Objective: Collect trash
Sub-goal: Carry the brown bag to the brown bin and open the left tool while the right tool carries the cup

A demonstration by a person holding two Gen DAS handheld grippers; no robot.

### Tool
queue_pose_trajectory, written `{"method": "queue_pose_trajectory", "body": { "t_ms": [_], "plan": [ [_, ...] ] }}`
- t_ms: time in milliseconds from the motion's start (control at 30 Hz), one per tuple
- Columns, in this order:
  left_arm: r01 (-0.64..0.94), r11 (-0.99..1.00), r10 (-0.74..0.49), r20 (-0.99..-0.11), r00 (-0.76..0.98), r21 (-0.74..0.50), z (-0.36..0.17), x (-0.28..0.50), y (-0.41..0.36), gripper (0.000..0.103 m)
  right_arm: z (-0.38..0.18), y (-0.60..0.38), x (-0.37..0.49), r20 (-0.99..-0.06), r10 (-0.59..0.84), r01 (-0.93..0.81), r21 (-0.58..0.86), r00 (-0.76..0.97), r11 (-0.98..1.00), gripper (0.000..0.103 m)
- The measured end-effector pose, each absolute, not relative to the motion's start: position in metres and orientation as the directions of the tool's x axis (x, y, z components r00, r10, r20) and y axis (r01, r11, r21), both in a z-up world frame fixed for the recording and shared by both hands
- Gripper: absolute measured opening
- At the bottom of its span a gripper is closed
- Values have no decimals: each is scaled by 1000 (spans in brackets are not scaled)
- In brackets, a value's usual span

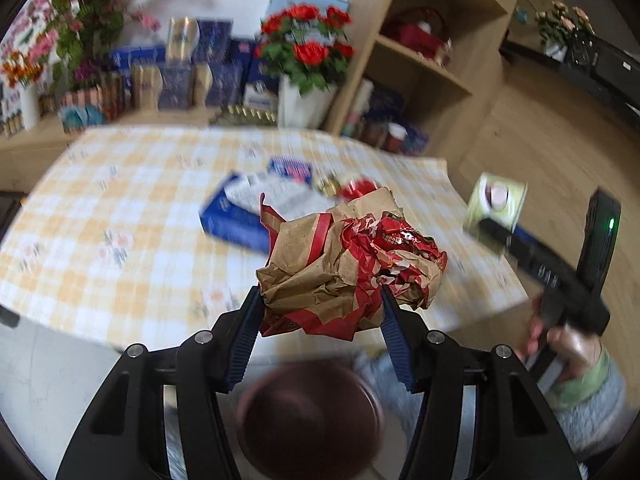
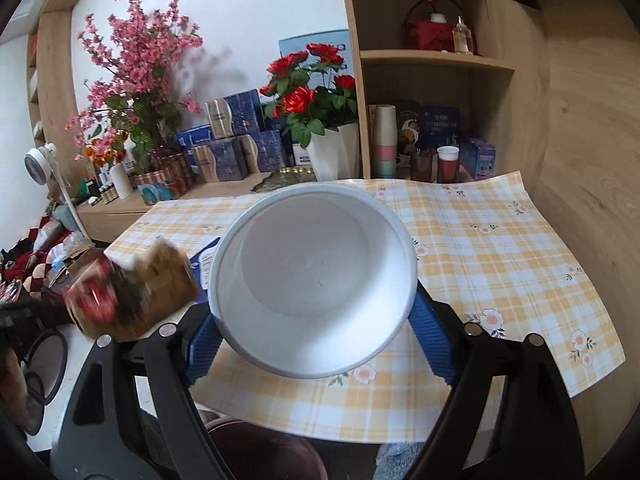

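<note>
Over worktop (image 2: 500, 248) edge, my left tool (image 1: 320, 312) clenched crumpled paper wrapper (image 1: 344, 264), right tool (image 2: 316, 336) grasped white paper bowl (image 2: 316, 280) by walls. Loose wad could shed scraps short of dark bin (image 1: 308, 420); bowl could slip.

A crumpled paper bag (image 1: 344, 264) hangs above the table (image 1: 120, 208), a bowl (image 2: 314, 280) to its right.

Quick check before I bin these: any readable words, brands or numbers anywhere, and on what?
None can be read.
Crumpled red-and-brown wrapper in the left claw: print too crumpled.
White bowl in the right claw: blank inside.
Blue box on the table: blurred.
Blue cartons on the counter: too small.
Dark blue package on the shelf: too small.
</note>
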State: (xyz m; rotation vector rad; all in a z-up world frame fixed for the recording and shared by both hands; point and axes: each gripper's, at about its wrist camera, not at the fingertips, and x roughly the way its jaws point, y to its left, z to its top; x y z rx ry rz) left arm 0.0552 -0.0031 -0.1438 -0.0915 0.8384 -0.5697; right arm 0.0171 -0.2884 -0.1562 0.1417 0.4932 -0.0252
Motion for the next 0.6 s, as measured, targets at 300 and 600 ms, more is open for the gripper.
{"method": "queue_pose_trajectory", "body": {
  "t_ms": [300, 600],
  "plan": [
    [409, 851, -478, -809, 343, -329, -209, 25, -9, 56, -152, -270, -23, -464, 43, 17, 124, 885, 992, 82],
    [409, 839, -464, -864, 193, -359, -250, 19, -28, 57, -157, -268, -28, -484, 59, 11, 140, 873, 990, 82]
  ]
}}
